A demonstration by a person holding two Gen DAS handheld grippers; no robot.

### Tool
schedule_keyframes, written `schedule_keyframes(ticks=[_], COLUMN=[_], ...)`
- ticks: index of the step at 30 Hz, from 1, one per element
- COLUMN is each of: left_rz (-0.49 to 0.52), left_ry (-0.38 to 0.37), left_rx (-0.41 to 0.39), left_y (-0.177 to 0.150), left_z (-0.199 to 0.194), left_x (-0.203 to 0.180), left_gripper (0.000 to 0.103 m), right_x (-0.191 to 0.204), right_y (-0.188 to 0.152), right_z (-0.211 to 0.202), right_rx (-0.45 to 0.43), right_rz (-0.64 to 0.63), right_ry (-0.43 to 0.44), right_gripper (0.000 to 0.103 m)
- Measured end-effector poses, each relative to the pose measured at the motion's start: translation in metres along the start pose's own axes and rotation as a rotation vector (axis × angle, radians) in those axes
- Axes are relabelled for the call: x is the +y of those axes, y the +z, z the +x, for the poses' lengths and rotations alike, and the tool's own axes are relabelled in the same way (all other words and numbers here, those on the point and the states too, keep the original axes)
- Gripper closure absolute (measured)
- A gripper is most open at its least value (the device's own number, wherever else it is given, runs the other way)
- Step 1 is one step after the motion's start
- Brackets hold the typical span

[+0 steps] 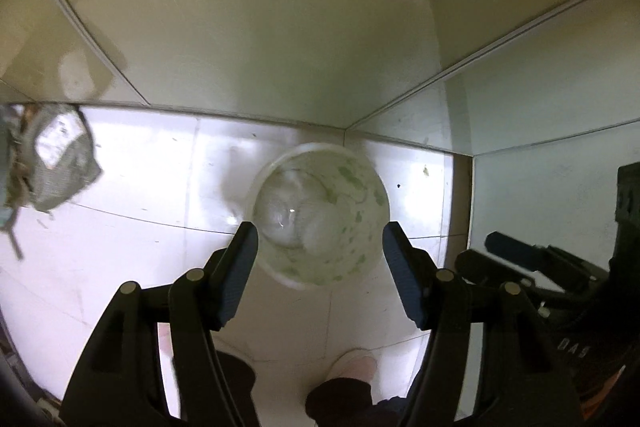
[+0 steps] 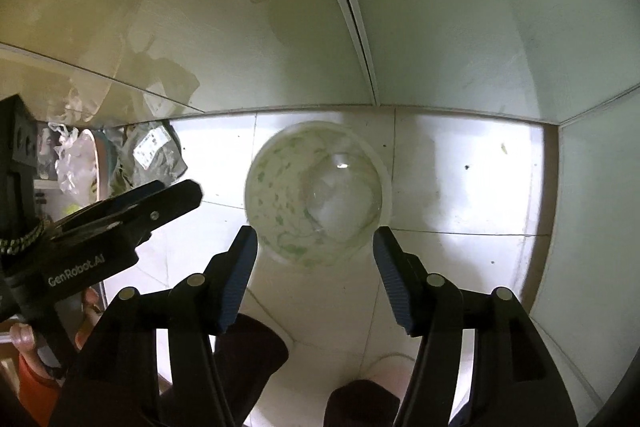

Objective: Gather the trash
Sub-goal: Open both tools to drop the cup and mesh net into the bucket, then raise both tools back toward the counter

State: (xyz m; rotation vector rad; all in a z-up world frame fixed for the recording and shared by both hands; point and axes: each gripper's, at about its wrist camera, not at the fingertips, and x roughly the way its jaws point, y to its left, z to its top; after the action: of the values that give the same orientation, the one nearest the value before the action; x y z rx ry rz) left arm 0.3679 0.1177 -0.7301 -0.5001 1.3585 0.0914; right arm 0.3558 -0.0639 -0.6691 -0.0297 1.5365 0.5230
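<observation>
Left gripper (image 1: 316,241) and right gripper (image 2: 314,241) both stand half open, empty. Each hangs above the cup (image 1: 318,213) on the floor (image 1: 120,187), not touching it.

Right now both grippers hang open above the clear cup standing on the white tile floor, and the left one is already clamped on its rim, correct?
Not clamped. In the left wrist view the left gripper is open, its fingers either side of the clear cup without pressing it. The right gripper is open above the cup too, and the cup stands on the white tile floor.
</observation>
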Motion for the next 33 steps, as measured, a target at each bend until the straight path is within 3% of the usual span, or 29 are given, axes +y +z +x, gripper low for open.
schedule_keyframes(ticks=[9, 21, 29, 33], left_rz=[0.044, 0.181, 0.284, 0.333], left_ry=[0.029, 0.021, -0.013, 0.008], left_rx=[-0.130, -0.384, -0.580, -0.667], left_y=[0.008, 0.035, 0.058, 0.067], left_z=[-0.167, -0.412, -0.550, -0.592], left_x=[-0.050, -0.128, -0.141, -0.139], left_gripper=[0.039, 0.039, 0.039, 0.030], right_x=[0.035, 0.105, 0.153, 0.176], right_y=[0.003, -0.001, 0.007, 0.014], right_z=[-0.156, -0.416, -0.521, -0.550], right_rx=[-0.129, -0.458, -0.683, -0.781], right_rz=[-0.022, -0.021, 0.001, 0.012], right_ry=[-0.025, -0.041, -0.062, -0.111], right_gripper=[0.046, 0.046, 0.046, 0.046])
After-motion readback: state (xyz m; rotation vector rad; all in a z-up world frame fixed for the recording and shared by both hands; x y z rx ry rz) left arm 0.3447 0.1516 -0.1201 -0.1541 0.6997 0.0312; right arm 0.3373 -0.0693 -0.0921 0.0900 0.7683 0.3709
